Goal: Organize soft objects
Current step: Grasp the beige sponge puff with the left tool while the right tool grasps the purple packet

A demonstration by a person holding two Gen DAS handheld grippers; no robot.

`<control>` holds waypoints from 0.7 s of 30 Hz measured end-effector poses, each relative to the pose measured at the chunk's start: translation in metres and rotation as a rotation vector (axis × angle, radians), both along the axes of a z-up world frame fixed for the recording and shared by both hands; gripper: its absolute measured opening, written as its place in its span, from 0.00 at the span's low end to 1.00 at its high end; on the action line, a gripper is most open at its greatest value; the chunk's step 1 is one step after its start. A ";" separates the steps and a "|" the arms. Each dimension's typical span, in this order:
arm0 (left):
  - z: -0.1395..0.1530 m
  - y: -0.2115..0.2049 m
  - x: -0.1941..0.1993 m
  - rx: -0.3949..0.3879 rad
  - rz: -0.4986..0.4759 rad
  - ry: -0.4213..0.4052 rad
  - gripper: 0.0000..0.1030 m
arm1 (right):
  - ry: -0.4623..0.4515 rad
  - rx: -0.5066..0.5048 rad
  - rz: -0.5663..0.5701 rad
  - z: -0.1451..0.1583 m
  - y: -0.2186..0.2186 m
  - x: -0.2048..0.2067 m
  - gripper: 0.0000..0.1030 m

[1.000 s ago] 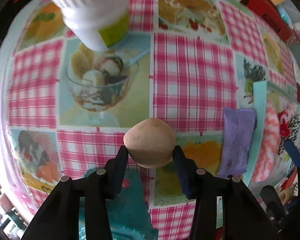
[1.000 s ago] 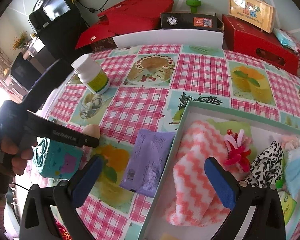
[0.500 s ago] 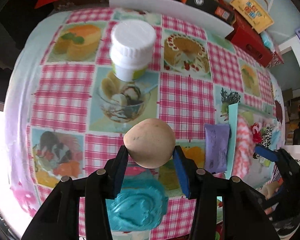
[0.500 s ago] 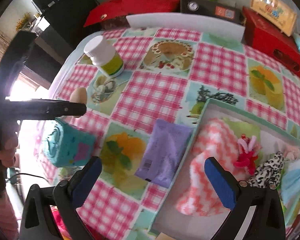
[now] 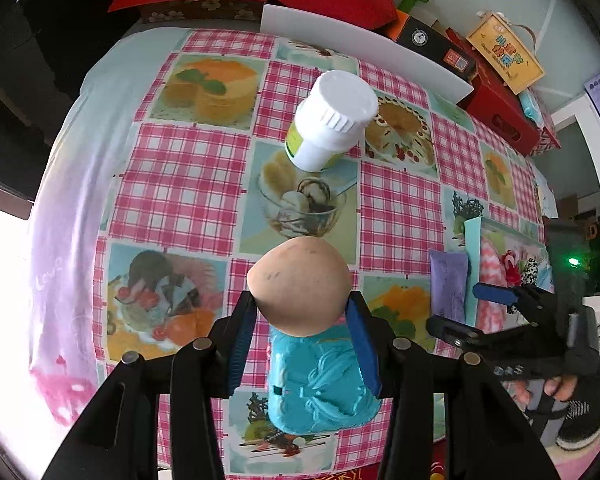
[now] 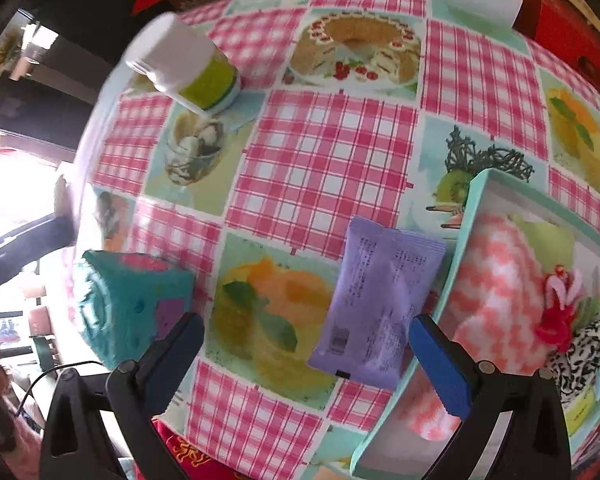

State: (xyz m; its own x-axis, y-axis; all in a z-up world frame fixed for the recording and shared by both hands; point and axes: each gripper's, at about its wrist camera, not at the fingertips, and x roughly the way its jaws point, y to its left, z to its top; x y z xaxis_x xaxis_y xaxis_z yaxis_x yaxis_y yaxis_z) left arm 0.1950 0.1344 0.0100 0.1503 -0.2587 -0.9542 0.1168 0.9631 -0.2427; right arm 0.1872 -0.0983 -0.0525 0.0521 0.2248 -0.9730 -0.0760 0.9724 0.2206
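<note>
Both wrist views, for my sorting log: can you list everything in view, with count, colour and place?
tablecloth: one, pink check with dessert prints, covers the table
bottle: one, white with green label, far side of table
egg toy: one, tan, between the left gripper's pads
sponge block: one, teal with a purple patch, near table edge
packet: one, purple, flat beside the tray
tray: one, mint rim, right side of table
towel: one, pink and white zigzag, in tray
small soft items: several, red, black-and-white, in tray
boxes: several, red, behind table
left gripper: shut on egg toy
right gripper: open, over the packet
</note>
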 end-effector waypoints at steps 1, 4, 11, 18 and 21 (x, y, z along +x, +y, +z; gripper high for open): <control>0.000 0.002 -0.001 -0.006 -0.001 -0.005 0.46 | 0.009 -0.010 0.000 -0.004 0.002 0.001 1.00; 0.002 0.007 -0.003 -0.019 0.001 -0.014 0.46 | 0.025 -0.042 -0.006 -0.014 0.007 0.006 1.00; 0.000 0.013 -0.006 -0.037 -0.002 -0.023 0.46 | 0.054 -0.070 -0.045 -0.031 0.007 0.014 1.00; -0.004 0.015 -0.007 -0.042 -0.003 -0.018 0.46 | 0.056 -0.015 -0.009 -0.034 0.029 0.020 1.00; -0.004 0.015 -0.007 -0.043 0.000 -0.016 0.46 | 0.048 -0.011 0.014 -0.031 0.046 0.019 1.00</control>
State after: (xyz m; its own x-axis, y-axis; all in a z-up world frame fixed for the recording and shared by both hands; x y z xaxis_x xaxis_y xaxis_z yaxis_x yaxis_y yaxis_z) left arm 0.1882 0.1494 0.0056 0.1654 -0.2996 -0.9396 0.1209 0.9517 -0.2821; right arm 0.2058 -0.0521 -0.0838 0.0019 0.2141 -0.9768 -0.0796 0.9737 0.2133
